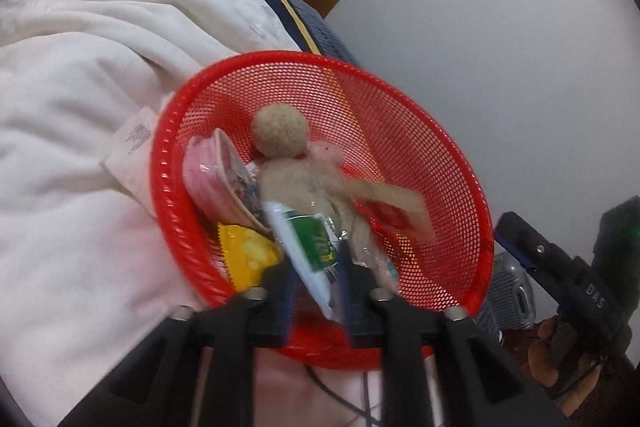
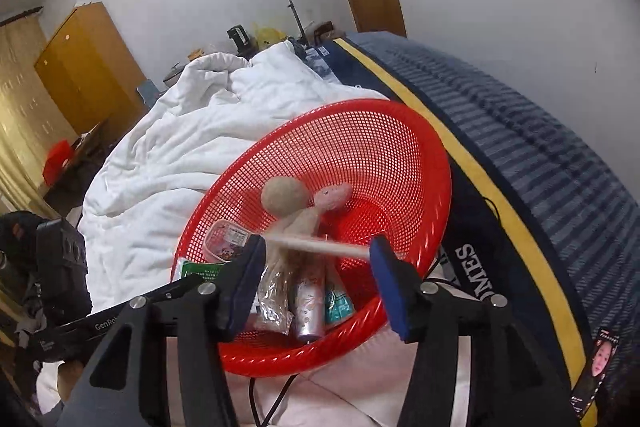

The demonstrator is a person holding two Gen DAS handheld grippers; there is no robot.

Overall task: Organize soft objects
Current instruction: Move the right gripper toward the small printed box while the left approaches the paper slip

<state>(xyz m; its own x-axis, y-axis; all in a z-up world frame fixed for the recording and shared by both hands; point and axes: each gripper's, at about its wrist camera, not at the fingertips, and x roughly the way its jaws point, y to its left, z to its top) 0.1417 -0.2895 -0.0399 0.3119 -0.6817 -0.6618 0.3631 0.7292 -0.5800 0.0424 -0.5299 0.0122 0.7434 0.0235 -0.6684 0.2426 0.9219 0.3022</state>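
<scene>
A red mesh basket lies tilted on the bed. Inside it, a beige plush doll sprawls with a small pink plush behind it. Around them are a pink cup, a yellow item, a green-and-white packet, a silver can and a teal packet. My left gripper is open at the basket's near rim, with the packet's end between its fingers. My right gripper is open wide; the doll's blurred arm stretches across its gap.
A crumpled white duvet covers the bed to the left. A blue mattress with a yellow stripe runs along the right, with a phone on its edge. A dark cable trails under the basket. A wardrobe stands far left.
</scene>
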